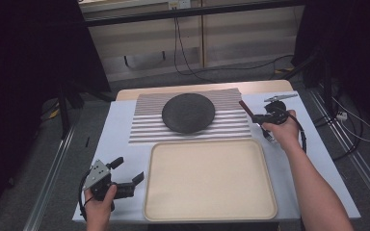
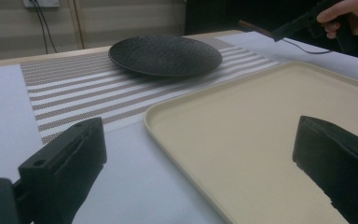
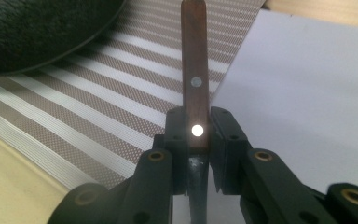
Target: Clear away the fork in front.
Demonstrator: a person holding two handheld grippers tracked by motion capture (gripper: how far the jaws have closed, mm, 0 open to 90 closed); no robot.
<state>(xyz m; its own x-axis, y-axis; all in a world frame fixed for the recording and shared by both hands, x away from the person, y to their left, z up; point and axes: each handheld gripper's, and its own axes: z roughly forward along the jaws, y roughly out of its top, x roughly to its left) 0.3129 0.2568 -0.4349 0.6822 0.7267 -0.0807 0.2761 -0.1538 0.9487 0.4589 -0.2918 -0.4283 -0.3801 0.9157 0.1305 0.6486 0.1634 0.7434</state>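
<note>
My right gripper [image 1: 258, 118] is shut on a utensil with a brown wooden handle [image 1: 245, 105], just right of the striped placemat [image 1: 144, 128]. In the right gripper view the riveted handle [image 3: 194, 56] rises from between the jaws of the right gripper [image 3: 196, 122], and its metal end drops toward the camera. The handle hangs over the placemat's edge [image 3: 98, 93], beside a black plate [image 3: 37, 32]. My left gripper [image 1: 130, 169] is open at the table's near left corner. Nothing lies between the jaws of the left gripper [image 2: 200, 158].
The black plate [image 1: 188, 112] rests on the placemat at the back centre. A large beige tray [image 1: 207, 179] lies in front of it, with nothing on it. White table cover [image 1: 118, 120] surrounds both. Cables run over the floor beyond the table.
</note>
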